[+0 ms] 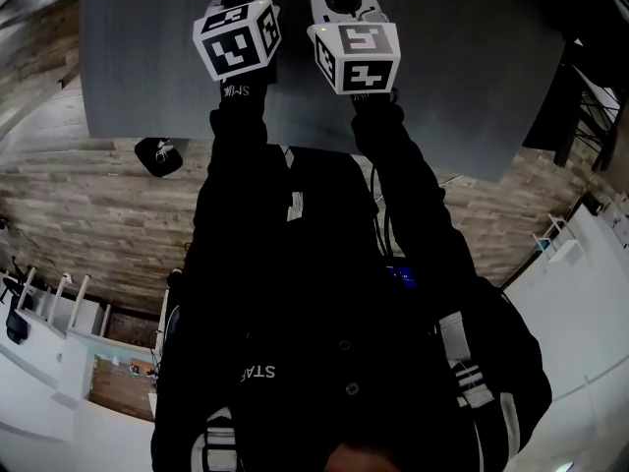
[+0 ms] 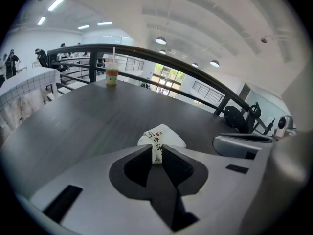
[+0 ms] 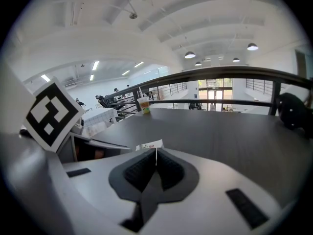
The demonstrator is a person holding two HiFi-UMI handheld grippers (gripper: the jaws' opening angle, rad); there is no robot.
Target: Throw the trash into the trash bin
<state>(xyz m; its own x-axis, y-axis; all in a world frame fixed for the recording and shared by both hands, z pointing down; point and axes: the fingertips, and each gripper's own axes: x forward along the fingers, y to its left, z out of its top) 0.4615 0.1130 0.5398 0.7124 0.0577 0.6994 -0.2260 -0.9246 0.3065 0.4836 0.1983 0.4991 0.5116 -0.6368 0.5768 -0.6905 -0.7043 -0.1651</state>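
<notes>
A crumpled white paper wrapper (image 2: 162, 133) with red and black print lies just past my jaws on the dark grey table (image 2: 73, 126). My left gripper (image 2: 157, 151) is shut on a folded flap of it. In the right gripper view the same wrapper (image 3: 149, 145) peeks out beyond the jaws, and my right gripper (image 3: 156, 153) is shut on a thin white edge of it. In the head view both marker cubes, left (image 1: 237, 39) and right (image 1: 356, 57), hover side by side over the table (image 1: 147, 57). No trash bin is in view.
A plastic drink cup (image 2: 112, 75) with a straw stands at the table's far edge, also visible as the cup (image 3: 144, 105). A dark curved railing (image 2: 195, 75) runs behind the table. A black object (image 1: 158, 155) sits on the wood floor by the table's near edge.
</notes>
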